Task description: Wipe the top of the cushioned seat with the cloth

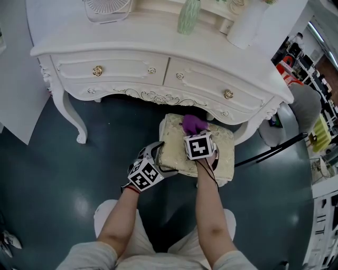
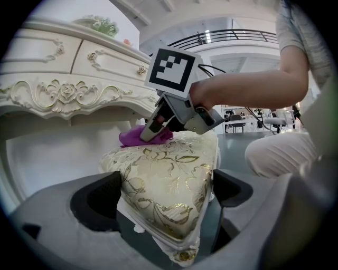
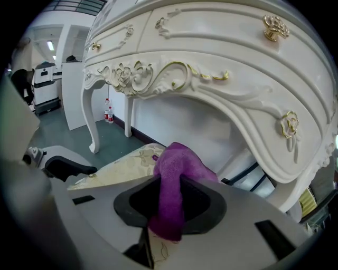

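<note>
The cushioned seat (image 1: 216, 153), cream with a gold flower pattern, stands on the floor in front of the dressing table. A purple cloth (image 1: 193, 124) lies bunched on its far top edge. My right gripper (image 1: 195, 133) is shut on the cloth (image 3: 171, 179) and presses it down onto the cushion (image 3: 116, 169). My left gripper (image 1: 161, 158) clasps the seat's near left corner (image 2: 163, 184), one jaw against each side. The left gripper view also shows the right gripper (image 2: 151, 132) resting on the cloth (image 2: 131, 138).
The white carved dressing table (image 1: 158, 66) overhangs the seat's far side; its curved leg (image 1: 71, 118) stands at left. On top are a fan (image 1: 108, 8) and a green vase (image 1: 189, 16). A grey chair (image 1: 306, 105) is at right. The person's knees (image 1: 111, 216) are just behind the seat.
</note>
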`<control>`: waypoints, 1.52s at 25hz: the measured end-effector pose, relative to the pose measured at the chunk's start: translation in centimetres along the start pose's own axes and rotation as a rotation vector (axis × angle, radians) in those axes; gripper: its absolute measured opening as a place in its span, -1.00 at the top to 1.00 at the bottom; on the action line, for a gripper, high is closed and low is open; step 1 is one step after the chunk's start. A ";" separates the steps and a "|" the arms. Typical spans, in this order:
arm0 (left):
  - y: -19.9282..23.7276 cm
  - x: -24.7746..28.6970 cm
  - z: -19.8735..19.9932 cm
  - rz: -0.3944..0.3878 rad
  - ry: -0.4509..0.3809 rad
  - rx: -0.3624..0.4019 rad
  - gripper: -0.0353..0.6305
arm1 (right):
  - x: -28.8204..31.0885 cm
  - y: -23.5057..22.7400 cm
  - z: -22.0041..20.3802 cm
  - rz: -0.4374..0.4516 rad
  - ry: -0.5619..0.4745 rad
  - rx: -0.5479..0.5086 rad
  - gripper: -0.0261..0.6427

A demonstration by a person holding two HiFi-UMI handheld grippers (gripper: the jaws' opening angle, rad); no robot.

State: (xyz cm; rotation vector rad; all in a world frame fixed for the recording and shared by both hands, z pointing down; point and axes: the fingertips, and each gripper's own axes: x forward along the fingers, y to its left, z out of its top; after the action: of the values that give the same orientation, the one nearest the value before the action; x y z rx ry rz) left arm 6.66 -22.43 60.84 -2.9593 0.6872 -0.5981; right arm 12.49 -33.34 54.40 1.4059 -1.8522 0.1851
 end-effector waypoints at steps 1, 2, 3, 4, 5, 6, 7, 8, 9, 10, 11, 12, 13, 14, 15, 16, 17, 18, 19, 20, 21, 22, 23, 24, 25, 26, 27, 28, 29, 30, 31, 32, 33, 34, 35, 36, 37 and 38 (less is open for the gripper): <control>0.0 0.0 0.0 0.000 -0.002 0.000 -0.75 | 0.1 0.3 0.1 0.004 0.001 -0.004 0.63; 0.0 0.0 0.0 -0.001 -0.004 0.000 -0.75 | 0.1 0.6 0.2 0.009 0.000 -0.007 0.63; 0.0 0.0 0.0 -0.001 -0.005 0.000 -0.75 | 0.1 1.0 0.3 0.014 -0.002 -0.009 0.63; 0.0 0.0 0.0 -0.002 -0.005 0.000 -0.75 | 0.1 1.4 0.5 0.019 -0.004 -0.009 0.63; 0.0 0.0 0.0 -0.002 -0.006 0.001 -0.75 | 0.1 1.7 0.7 0.023 -0.007 -0.009 0.63; 0.0 0.0 0.0 -0.003 -0.006 0.001 -0.75 | 0.2 2.0 0.9 0.029 -0.012 -0.013 0.63; 0.0 0.0 0.1 -0.003 -0.005 0.000 -0.75 | 0.2 2.3 1.1 0.034 -0.018 -0.019 0.63; 0.0 0.0 0.1 -0.004 -0.005 -0.001 -0.75 | 0.3 2.6 1.4 0.041 -0.024 -0.024 0.63; 0.0 0.0 0.1 -0.004 -0.006 -0.002 -0.75 | 0.3 3.0 1.5 0.047 -0.027 -0.027 0.63; 0.0 0.0 0.1 -0.004 -0.006 -0.003 -0.75 | 0.3 3.3 1.6 0.052 -0.026 -0.029 0.63; 0.0 0.0 0.1 -0.004 -0.006 -0.003 -0.75 | 0.3 3.6 1.7 0.057 -0.024 -0.030 0.63; 0.0 0.0 0.1 -0.004 -0.007 -0.002 -0.75 | 0.2 3.9 1.9 0.062 -0.024 -0.031 0.63; 0.0 0.0 0.1 -0.004 -0.007 -0.002 -0.75 | 0.2 4.2 2.0 0.066 -0.024 -0.033 0.63; 0.0 0.0 0.1 -0.004 -0.007 -0.002 -0.75 | 0.2 4.5 2.1 0.070 -0.026 -0.037 0.63; 0.0 0.0 0.1 -0.004 -0.008 -0.001 -0.75 | 0.3 4.8 2.2 0.075 -0.027 -0.041 0.63; 0.0 0.0 0.1 -0.005 -0.009 -0.002 -0.75 | 0.3 5.1 2.4 0.079 -0.029 -0.047 0.63; 0.0 0.0 0.0 -0.005 -0.009 -0.002 -0.75 | 0.3 5.4 2.5 0.085 -0.031 -0.054 0.63; 0.0 0.0 0.0 -0.006 -0.009 -0.002 -0.75 | 0.3 5.8 2.7 0.091 -0.032 -0.060 0.63; 0.0 0.0 0.0 -0.006 -0.009 -0.003 -0.75 | 0.3 6.1 2.8 0.101 -0.034 -0.066 0.63; 0.0 -0.1 0.0 -0.007 -0.010 -0.003 -0.75 | 0.2 6.5 3.0 0.113 -0.038 -0.067 0.63; 0.0 -0.1 0.0 -0.008 -0.010 -0.004 -0.75 | 0.2 6.9 3.1 0.128 -0.043 -0.064 0.63; 0.1 0.0 0.0 -0.008 -0.011 -0.004 -0.75 | 0.2 7.2 3.3 0.145 -0.051 -0.057 0.63; 0.1 0.0 0.0 -0.009 -0.012 -0.004 -0.75 | 0.1 7.6 3.4 0.166 -0.060 -0.049 0.63; 0.1 0.0 0.0 -0.010 -0.013 -0.005 -0.75 | 0.0 8.0 3.6 0.192 -0.073 -0.035 0.63; 0.0 0.0 0.0 -0.011 -0.014 -0.005 -0.75 | -0.3 8.5 3.8 0.224 -0.091 -0.013 0.63; 0.0 0.0 0.0 -0.012 -0.016 -0.006 -0.75 | -0.7 9.1 4.2 0.261 -0.117 0.014 0.63; 0.0 -0.1 0.1 -0.013 -0.018 -0.006 -0.75 | -1.3 9.6 4.7 0.298 -0.149 0.041 0.63; 0.0 -0.1 0.1 -0.014 -0.020 -0.006 -0.75 | -1.9 10.2 5.2 0.335 -0.182 0.066 0.63; 0.0 -0.1 0.1 -0.015 -0.022 -0.007 -0.75 | -2.7 10.6 5.7 0.367 -0.215 0.088 0.63; 0.1 -0.1 0.1 -0.016 -0.024 -0.007 -0.75 | -3.7 10.9 6.2 0.398 -0.247 0.111 0.63; 0.1 -0.1 0.1 -0.016 -0.025 -0.006 -0.75 | -4.7 11.1 6.5 0.426 -0.278 0.137 0.63; 0.1 -0.1 0.1 -0.017 -0.027 -0.006 -0.75 | -5.7 11.0 6.7 0.450 -0.308 0.165 0.63; 0.2 -0.1 0.1 -0.018 -0.028 -0.005 -0.75 | -6.7 10.7 6.8 0.467 -0.335 0.190 0.63; 0.2 -0.1 0.1 -0.019 -0.030 -0.003 -0.75 | -7.5 10.3 6.6 0.475 -0.356 0.211 0.63; 0.2 -0.2 0.1 -0.020 -0.030 -0.002 -0.75 | -8.3 9.5 6.3 0.472 -0.370 0.227 0.63; 0.2 -0.2 0.1 -0.019 -0.030 -0.001 -0.75 | -9.0 8.6 5.9 0.456 -0.379 0.238 0.63; 0.3 -0.2 0.1 -0.018 -0.028 -0.002 -0.75 | -9.5 7.6 5.3 0.428 -0.381 0.247 0.63; 0.2 -0.2 0.0 -0.018 -0.027 -0.004 -0.75 | -10.0 6.4 4.5 0.394 -0.379 0.254 0.63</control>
State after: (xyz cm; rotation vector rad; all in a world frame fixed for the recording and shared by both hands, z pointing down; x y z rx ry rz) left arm 6.38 -22.54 60.70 -2.9748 0.6611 -0.5581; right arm 5.48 -25.89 46.85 1.2888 -2.4883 0.3828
